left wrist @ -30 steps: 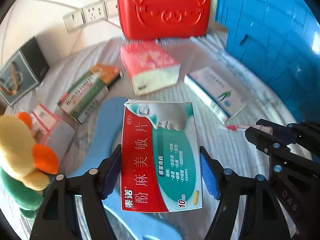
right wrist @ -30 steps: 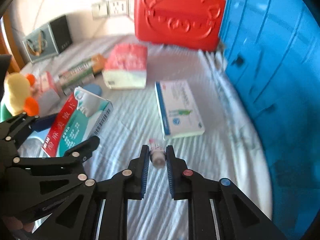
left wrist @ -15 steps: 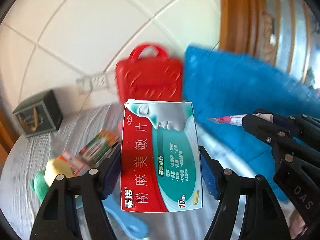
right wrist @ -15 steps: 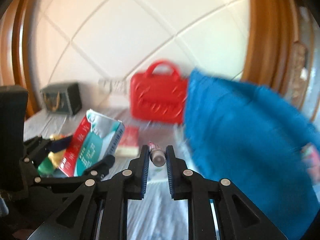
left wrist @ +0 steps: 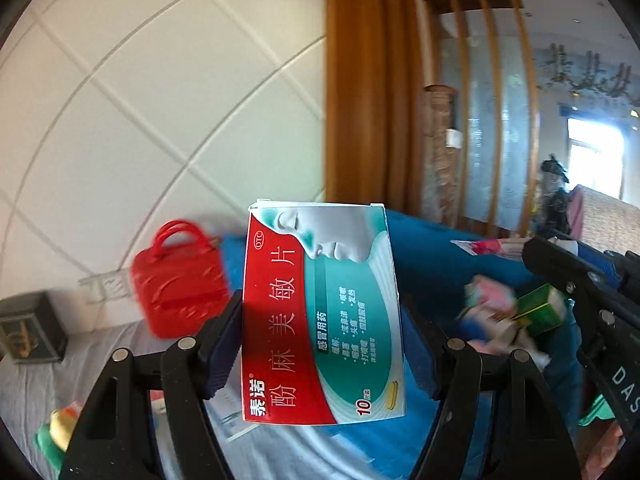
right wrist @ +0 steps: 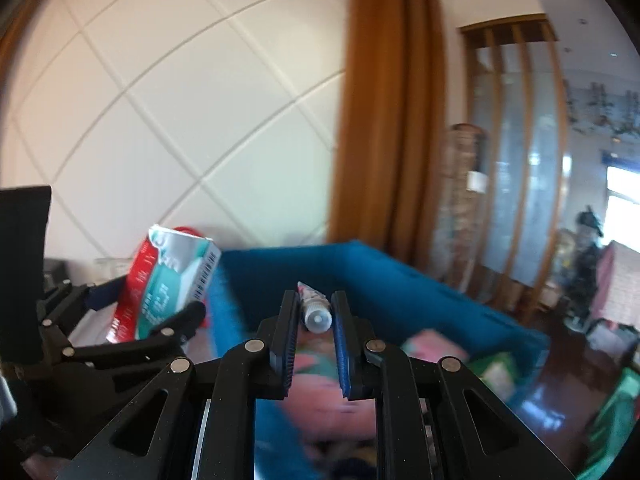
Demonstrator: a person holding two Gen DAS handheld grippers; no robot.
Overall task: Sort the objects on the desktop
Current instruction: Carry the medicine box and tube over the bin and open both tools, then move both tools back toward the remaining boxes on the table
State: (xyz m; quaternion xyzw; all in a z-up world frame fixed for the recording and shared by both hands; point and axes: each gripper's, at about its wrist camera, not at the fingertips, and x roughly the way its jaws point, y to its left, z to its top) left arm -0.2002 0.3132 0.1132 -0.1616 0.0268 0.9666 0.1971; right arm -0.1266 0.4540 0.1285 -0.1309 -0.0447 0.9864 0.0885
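My left gripper is shut on a red, white and teal medicine box, held flat between its blue pads, high above the bed. My right gripper is shut on a small white ointment tube, cap end toward the camera. Both hang over the near rim of a big blue storage bin that holds several blurred packs in pink and green. In the right wrist view the left gripper with its box shows at the left. The right gripper's tube tip shows in the left wrist view.
A red handled case stands against the white tiled wall with a power strip beside it. A grey box and a yellow plush toy lie on the white bedcloth at left. A wooden door frame rises behind the bin.
Both grippers have risen from just above the bedcloth and tipped up toward level, carrying the box and the tube. The bin's inside has come into view below them.
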